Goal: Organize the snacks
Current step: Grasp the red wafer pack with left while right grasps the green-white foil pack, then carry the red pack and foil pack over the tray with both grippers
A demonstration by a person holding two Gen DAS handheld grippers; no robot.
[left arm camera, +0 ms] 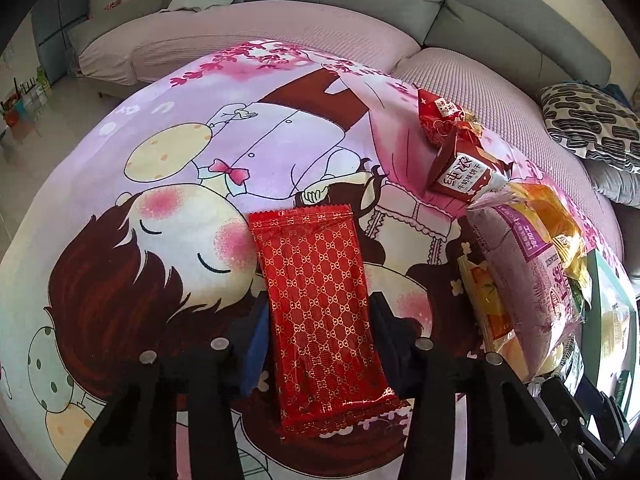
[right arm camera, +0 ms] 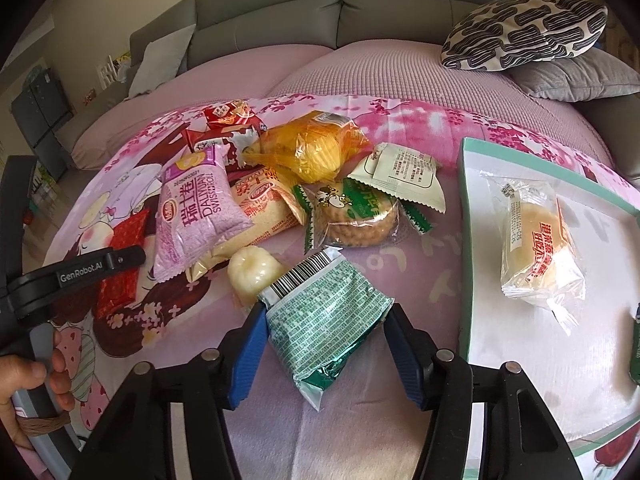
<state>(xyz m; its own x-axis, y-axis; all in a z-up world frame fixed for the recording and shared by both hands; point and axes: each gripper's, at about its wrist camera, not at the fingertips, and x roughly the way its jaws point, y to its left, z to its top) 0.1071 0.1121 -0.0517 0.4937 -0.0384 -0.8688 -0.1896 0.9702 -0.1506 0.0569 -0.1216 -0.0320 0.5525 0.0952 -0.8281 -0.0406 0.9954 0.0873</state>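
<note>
A cartoon-printed pink blanket [left arm camera: 168, 184] covered the grey sofa [right arm camera: 280, 12]; a black-and-white patterned cushion [right arm camera: 524, 32] leaned on a grey pillow [right arm camera: 576, 80].

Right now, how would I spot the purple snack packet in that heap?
Start at the cartoon blanket spread over the sofa, then find the snack heap left of the white tray. The purple packet lies at the heap's left edge, propped on a yellow packet; it alone is lilac, printed "Swiss Roll".
</note>
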